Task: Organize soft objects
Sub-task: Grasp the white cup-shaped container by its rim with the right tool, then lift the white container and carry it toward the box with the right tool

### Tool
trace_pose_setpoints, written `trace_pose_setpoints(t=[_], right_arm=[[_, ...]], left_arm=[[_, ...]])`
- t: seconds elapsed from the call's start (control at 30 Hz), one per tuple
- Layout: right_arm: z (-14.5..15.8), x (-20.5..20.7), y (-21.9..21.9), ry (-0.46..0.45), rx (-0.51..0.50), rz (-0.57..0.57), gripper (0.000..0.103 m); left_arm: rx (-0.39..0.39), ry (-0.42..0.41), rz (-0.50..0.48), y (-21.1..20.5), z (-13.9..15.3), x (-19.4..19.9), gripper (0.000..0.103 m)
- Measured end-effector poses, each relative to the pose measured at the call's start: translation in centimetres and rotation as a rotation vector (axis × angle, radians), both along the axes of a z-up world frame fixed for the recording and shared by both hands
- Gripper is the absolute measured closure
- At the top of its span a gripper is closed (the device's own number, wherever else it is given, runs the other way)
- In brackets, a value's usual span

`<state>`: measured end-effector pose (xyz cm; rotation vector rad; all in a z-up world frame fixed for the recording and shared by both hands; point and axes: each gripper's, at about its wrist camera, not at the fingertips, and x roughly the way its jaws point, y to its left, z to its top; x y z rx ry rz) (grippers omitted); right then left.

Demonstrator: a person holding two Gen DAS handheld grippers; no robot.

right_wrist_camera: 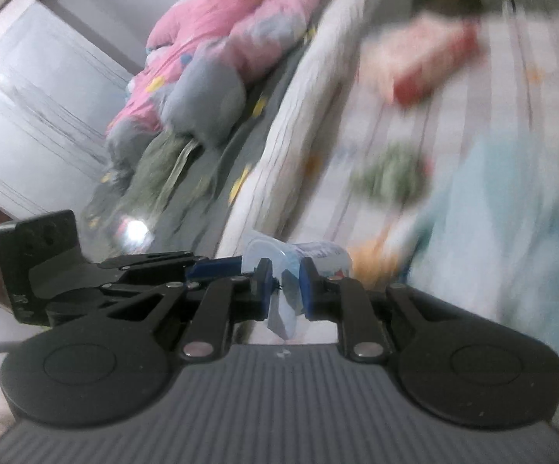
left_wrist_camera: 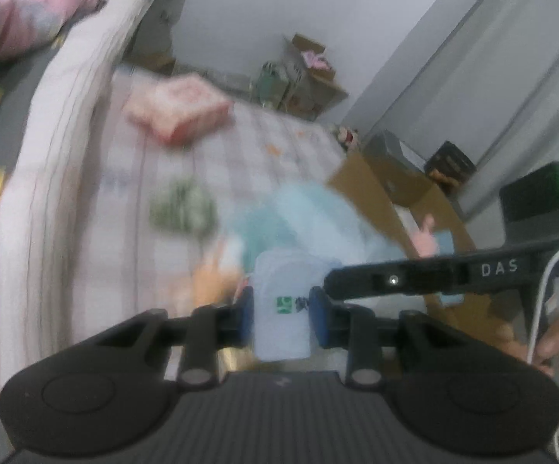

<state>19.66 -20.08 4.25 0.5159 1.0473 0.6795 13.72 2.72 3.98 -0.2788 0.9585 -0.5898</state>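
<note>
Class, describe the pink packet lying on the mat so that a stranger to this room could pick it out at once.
Start at the checked floor mat beside the white mattress edge. On its far part lies the pink packet, a flat block. The green patterned bundle nearer the camera is darker and lumpier; the packet alone is pink and boxy.

a bed (left_wrist_camera: pixel 264 147) with a pale striped sheet carries the things. a pink pack (left_wrist_camera: pixel 178 110) serves as the landmark, lying near the raised white bolster (left_wrist_camera: pixel 66 123). a green patterned bundle (left_wrist_camera: pixel 182 207) lies on the sheet nearer the camera than the pack. a light blue cloth (left_wrist_camera: pixel 310 212) lies beyond that bundle, further from the bolster, its outline blurred.
</note>
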Motion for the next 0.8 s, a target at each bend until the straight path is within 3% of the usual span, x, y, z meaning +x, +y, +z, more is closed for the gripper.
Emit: trace_pose_setpoints(t=[0.17, 0.3, 0.43, 0.6, 0.7, 0.8], right_arm=[[-5.4, -5.9, 0.5, 0.194, 0.091, -0.010, 0.088], [-8.7, -8.4, 1.1, 0.281, 0.118, -0.025, 0.087], [-10.8, -9.6, 1.0, 0.306, 0.163, -0.064, 0.087], [-11.6, -10.2, 0.4, 0.303, 0.221, -0.096, 0.087], [-12.0, -10.2, -0.5, 0.308, 0.252, -0.112, 0.087], [-12.5, -10.2, -0.4, 0.315, 0.266, -0.124, 0.086]], left_arm=[[-0.013, 0.114, 0.026, 1.6, -4.1, -4.3, 0.074], [-0.018, 0.171, 0.048, 2.5, -7.2, -5.7, 0.074], [-0.039, 0.159, 0.058, 3.0, -8.4, -6.4, 0.073], [-0.007, 0.123, 0.042, 2.5, -8.2, -7.3, 0.069], [0.002, 0.128, 0.038, 2.7, -8.3, -7.7, 0.063], [-0.017, 0.148, 0.033, 3.0, -8.7, -7.9, 0.064]])
